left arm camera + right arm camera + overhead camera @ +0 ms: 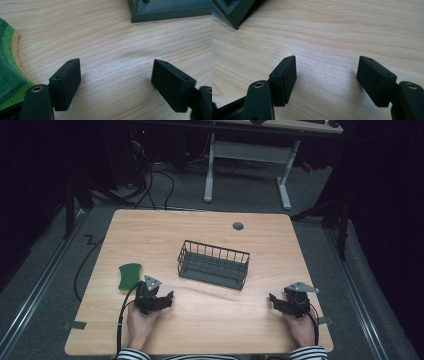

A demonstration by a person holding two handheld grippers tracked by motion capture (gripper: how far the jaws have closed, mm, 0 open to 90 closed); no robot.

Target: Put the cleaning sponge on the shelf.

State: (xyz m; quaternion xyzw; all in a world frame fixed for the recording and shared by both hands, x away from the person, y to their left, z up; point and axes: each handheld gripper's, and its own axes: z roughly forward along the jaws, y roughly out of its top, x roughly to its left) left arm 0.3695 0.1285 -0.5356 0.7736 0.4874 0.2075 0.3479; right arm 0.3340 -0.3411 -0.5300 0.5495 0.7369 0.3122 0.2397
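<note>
- sponge [130, 276] lies flat on the bench [200, 330], near its left side, just beside and ahead-left of my left claw [162, 298]; in the left gripper view its green scrub face [7, 75] sits just left of the left pad, apart from it.
- left claw stands wide open with bare wood between the pads, holding nothing; right claw [278, 304] is equally wide and empty, resting over the bench well to the right.
- i judge the sponge light and soft: it will squash under the pads, and the scouring top should give plenty of friction, so slipping looks unlikely.
- i'd take it across its narrower waist, pads on the two long edges, low enough to catch the yellow foam.
- wire basket [214, 264] sits mid-bench between the claws, open side up, looking stiff enough to stay put.
</note>
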